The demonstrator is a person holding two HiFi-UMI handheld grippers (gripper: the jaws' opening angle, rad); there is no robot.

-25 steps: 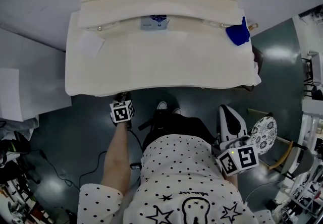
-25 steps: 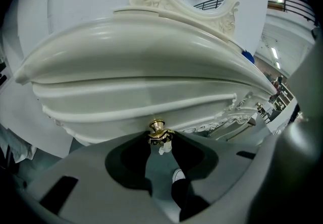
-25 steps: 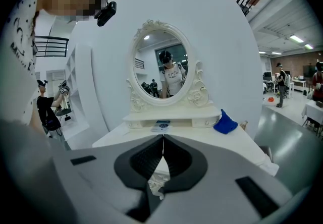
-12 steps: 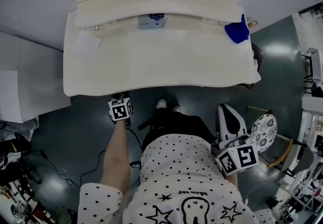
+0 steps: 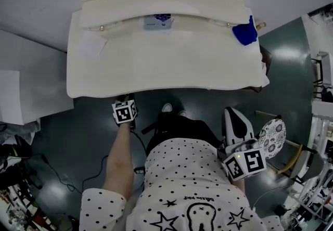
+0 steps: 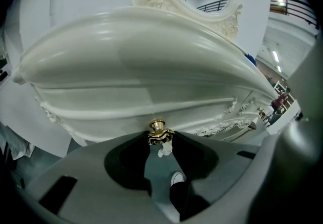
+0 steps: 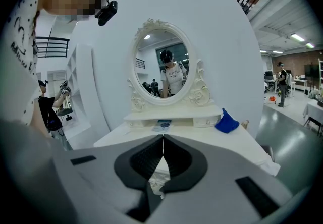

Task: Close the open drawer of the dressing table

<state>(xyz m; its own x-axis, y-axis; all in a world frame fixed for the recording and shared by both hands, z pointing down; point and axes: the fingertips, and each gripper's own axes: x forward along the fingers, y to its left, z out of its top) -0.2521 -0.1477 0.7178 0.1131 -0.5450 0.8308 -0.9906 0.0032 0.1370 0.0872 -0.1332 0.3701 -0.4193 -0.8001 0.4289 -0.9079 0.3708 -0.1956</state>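
A large industrial hall used as a test studio, not a home: an ornate dressing table staged against bare white partition panels, glossy dark floor with trailing cables, ceiling strip lights and a brick wall at far right

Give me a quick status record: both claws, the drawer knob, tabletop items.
left claw: tips flank the gold knob; pressing or not, cannot tell
right claw: shut, empty, held back from the dressing table
drawer: open or closed, cannot tell
tabletop: blue cloth at right rear
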